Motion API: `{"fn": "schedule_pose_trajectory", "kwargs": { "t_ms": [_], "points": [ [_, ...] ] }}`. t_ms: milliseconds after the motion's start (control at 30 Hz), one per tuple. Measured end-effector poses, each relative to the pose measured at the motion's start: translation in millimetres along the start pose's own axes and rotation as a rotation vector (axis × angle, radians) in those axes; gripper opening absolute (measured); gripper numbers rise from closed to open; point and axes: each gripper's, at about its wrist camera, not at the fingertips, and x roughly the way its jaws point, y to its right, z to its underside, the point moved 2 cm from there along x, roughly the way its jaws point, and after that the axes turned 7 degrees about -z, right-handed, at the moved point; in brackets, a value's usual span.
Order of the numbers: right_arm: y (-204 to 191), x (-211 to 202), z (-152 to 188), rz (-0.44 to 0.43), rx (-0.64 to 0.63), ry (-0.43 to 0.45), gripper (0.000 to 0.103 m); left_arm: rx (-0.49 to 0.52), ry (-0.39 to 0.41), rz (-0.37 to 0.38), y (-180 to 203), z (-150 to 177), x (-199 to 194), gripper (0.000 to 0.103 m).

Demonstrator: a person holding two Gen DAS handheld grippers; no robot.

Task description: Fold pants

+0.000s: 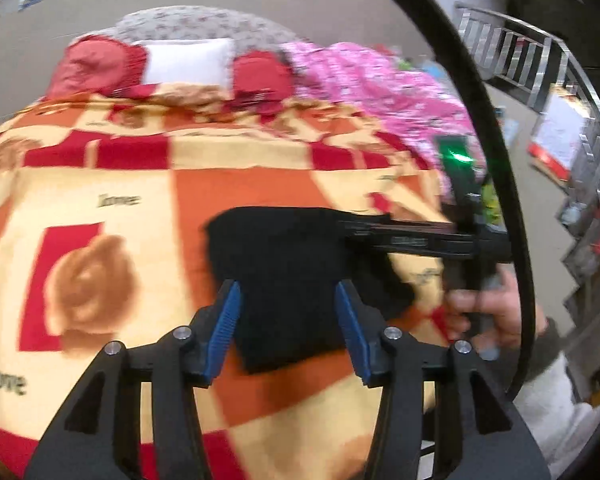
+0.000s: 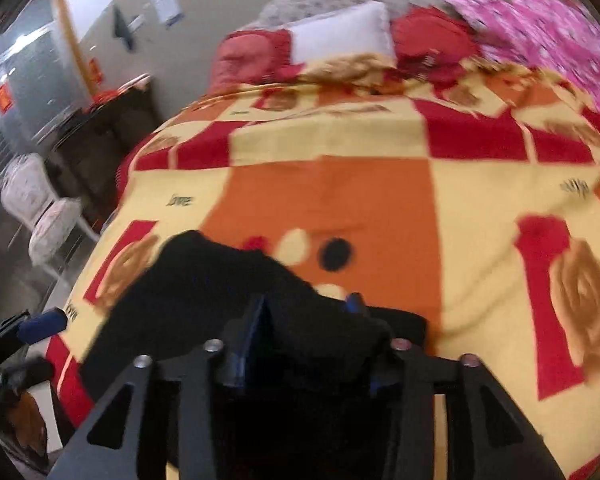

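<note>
The black pants (image 1: 284, 248) lie folded into a compact bundle on the patterned blanket (image 1: 112, 184). My left gripper (image 1: 286, 286) hovers over the near edge of the bundle. Its blue pads (image 1: 228, 320) stand apart on either side and do not press the cloth, so it is open. My right gripper (image 1: 360, 230) reaches in from the right, held by a hand (image 1: 484, 312), with its fingers at the bundle's far right edge. In the right wrist view the pants (image 2: 204, 288) bunch up between and over the right gripper (image 2: 306, 306). Blur hides whether its pads press the cloth.
Red and white pillows (image 1: 188, 60) and a pink quilt (image 1: 372, 80) lie at the bed's head. A metal railing (image 1: 540, 64) stands right of the bed and a white chair (image 2: 40, 208) to its left. A black cord (image 1: 496, 152) arcs through the left wrist view.
</note>
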Motion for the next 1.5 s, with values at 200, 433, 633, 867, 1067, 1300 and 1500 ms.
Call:
{"fn": "schedule_pose_trajectory", "kwargs": {
  "t_ms": [200, 433, 633, 867, 1067, 1300, 1500],
  "points": [
    [0, -55, 1, 0.034, 0.005, 0.105, 0.057, 0.032, 0.010, -0.121, -6, -5, 21, 0.048],
    [-29, -64, 37, -0.073, -0.059, 0.040, 0.057, 0.081, -0.027, -0.119, 8, 5, 37, 0.048],
    [-35, -29, 49, -0.057, -0.106, -0.014, 0.023, 0.065, -0.042, -0.123, 16, 13, 52, 0.058],
    [-20, -63, 36, 0.006, -0.124, 0.008, 0.004, 0.081, -0.053, -0.152, 34, 0, 76, 0.061],
    [10, -71, 46, -0.094, 0.056, 0.056, 0.054, 0.068, -0.051, -0.109, 31, 4, 52, 0.061],
    [32, -48, 22, -0.216, 0.167, 0.100, 0.055, 0.156, -0.056, 0.008, 65, 12, 40, 0.061],
    [29, -20, 7, -0.198, 0.117, 0.059, 0.017, 0.160, -0.117, 0.117, 92, 21, 60, 0.061]
  ]
}}
